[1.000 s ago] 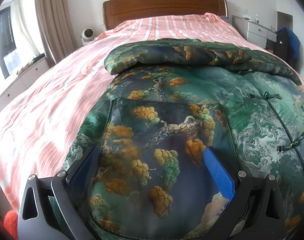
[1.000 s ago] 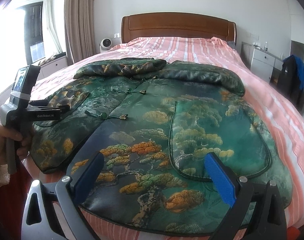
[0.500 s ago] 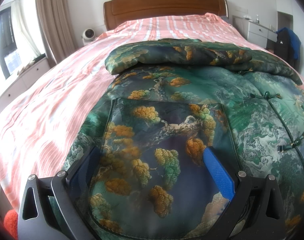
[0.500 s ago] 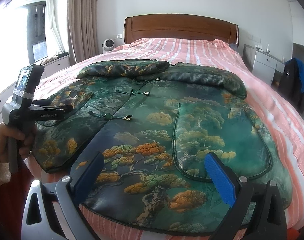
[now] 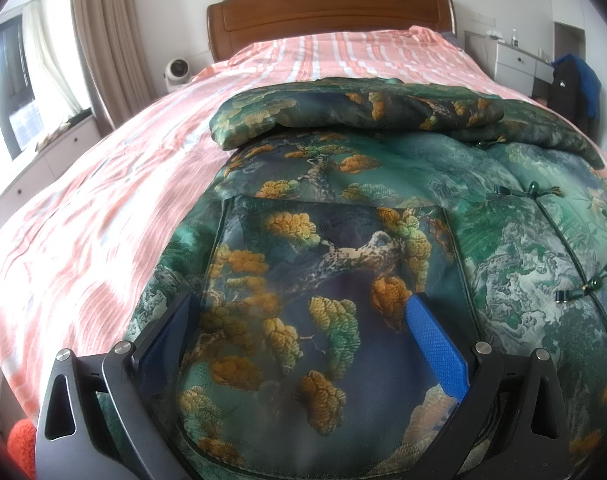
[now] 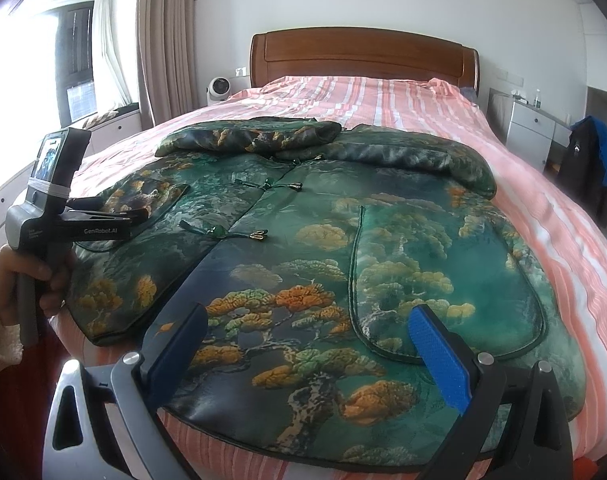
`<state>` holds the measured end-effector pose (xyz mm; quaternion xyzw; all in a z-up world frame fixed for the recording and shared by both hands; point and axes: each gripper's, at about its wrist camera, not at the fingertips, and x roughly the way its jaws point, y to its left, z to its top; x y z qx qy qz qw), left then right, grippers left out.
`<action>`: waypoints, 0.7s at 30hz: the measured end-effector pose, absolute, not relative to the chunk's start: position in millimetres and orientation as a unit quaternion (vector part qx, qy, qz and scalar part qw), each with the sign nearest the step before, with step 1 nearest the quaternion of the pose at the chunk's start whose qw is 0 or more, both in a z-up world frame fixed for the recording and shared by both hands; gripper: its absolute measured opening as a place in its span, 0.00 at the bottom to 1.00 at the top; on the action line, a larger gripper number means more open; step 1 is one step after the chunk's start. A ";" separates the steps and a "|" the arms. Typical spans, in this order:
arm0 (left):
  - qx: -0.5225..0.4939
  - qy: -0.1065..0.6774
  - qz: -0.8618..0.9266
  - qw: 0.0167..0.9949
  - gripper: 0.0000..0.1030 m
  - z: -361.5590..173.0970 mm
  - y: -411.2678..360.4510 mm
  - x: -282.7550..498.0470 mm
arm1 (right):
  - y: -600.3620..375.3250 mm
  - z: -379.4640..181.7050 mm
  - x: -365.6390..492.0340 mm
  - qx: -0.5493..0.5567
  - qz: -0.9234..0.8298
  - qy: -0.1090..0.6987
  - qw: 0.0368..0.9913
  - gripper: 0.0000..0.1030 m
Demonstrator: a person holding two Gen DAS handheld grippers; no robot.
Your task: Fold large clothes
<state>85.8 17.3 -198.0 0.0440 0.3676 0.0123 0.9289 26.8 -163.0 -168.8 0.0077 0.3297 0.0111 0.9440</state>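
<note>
both sleeves lie folded across the jacket on the bed; body folds remain. i hold left tool and right tool released, grasping nothing.

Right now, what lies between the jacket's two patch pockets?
The buttoned front seam with knot fasteners on the green brocade jacket, seen in the right wrist view.

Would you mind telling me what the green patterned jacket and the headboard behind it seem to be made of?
The jacket looks like padded satin brocade: a soft sheen, a woven pine-tree pattern, puffy rounded edges and knotted cord fastenings. The exact fibre cannot be told. The headboard looks like varnished reddish-brown wood, smooth with a mild gloss.
</note>
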 end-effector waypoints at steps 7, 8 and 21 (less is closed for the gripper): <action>0.044 0.367 0.012 0.929 1.00 -198.1 17.1 85.8 | -162.6 -168.6 26.9 0.007 0.011 0.330 0.944 0.97; 0.044 0.367 0.012 0.929 1.00 -198.1 17.1 85.8 | -162.6 -168.5 26.8 0.008 0.011 0.330 0.944 0.97; 0.045 0.367 0.012 0.929 1.00 -198.3 17.2 85.8 | -161.1 -167.9 26.8 0.005 0.012 0.330 0.944 0.97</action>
